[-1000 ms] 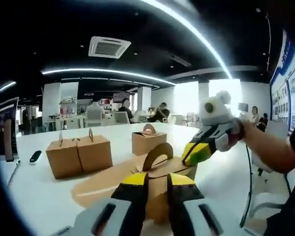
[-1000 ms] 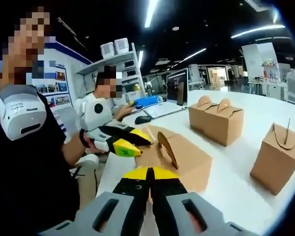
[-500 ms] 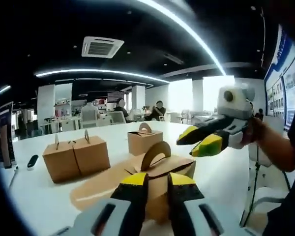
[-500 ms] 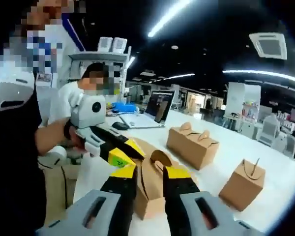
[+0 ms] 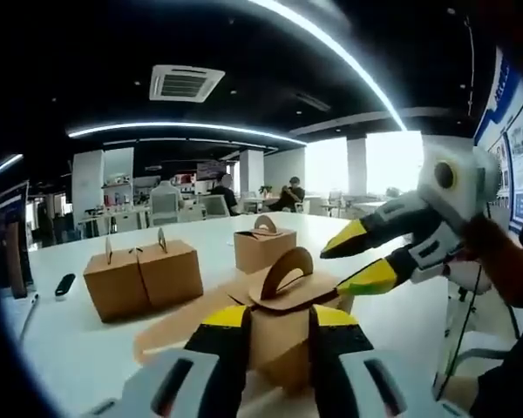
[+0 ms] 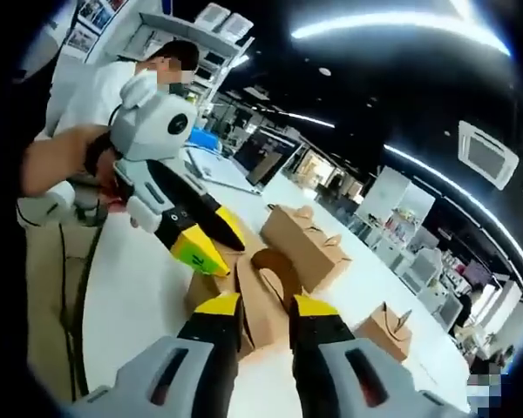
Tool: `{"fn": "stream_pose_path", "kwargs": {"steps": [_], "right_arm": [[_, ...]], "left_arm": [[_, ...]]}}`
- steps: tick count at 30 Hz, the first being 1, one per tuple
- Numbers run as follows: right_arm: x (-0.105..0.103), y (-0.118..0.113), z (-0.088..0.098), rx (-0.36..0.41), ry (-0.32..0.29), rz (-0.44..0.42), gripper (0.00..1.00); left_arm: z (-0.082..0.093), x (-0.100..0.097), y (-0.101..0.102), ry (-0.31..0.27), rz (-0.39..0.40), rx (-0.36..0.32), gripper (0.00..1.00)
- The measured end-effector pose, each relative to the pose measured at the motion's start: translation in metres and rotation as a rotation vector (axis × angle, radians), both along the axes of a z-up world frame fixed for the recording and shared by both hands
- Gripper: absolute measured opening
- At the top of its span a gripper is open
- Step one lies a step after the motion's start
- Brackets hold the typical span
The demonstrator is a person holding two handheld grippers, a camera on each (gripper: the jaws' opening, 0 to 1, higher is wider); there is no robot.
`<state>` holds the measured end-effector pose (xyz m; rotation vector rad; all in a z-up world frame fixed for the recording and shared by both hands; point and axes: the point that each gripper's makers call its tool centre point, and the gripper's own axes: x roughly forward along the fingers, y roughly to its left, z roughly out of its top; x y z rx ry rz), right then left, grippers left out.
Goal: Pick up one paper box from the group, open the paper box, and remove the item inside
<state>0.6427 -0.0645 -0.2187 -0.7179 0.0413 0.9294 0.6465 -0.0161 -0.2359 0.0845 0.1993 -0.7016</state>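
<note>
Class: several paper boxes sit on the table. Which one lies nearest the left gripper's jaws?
The arched-handle box between the left gripper jaws; the double box and small box stand farther back.

- Boxes, four: one held box (image 5: 283, 335) (image 6: 260, 300) with arched handle; a touching pair, first box (image 5: 112, 280) and second box (image 5: 169, 271), joined pair seen also from the right gripper view (image 6: 303, 246); one far box (image 5: 263, 249) (image 6: 385, 331) standing apart.
- Grippers, two: left gripper (image 5: 277, 324) (image 6: 205, 242), right gripper (image 6: 260, 306) (image 5: 357, 257).
- Table (image 5: 70, 344), one, white.
- Ceiling vents, one (image 5: 186, 84) (image 6: 488, 155).
- Laptops, one (image 6: 254, 162).
</note>
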Motion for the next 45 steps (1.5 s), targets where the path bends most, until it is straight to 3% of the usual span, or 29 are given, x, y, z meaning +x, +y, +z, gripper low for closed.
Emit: {"fn": "stream_pose_path", "kwargs": {"steps": [5,15,24,33,36,45], "right_arm": [[0.003,0.006,-0.003,-0.155,-0.090,0.006,0.20],[0.000,0.020,-0.010,-0.448,-0.208,0.018,0.12],[0.005,0.027,-0.013,-0.545,-0.274,-0.030,0.10],[0.006,0.026,-0.016,-0.567,-0.276,-0.066,0.03],[0.006,0.025,-0.013,-0.546,-0.309,-0.085,0.03],[0.008,0.017,0.003,-0.369,-0.333,-0.129,0.02]], "left_arm": [[-0.001,0.001,0.000,0.016,-0.010,-0.010,0.29],[-0.003,0.004,-0.001,0.040,-0.052,0.006,0.30],[-0.004,0.005,-0.002,0.055,-0.084,0.046,0.31],[-0.005,0.005,-0.003,0.046,-0.090,0.085,0.31],[-0.006,0.005,-0.002,0.050,-0.095,0.088,0.31],[-0.006,0.008,-0.003,0.048,-0.089,0.120,0.31]]}}
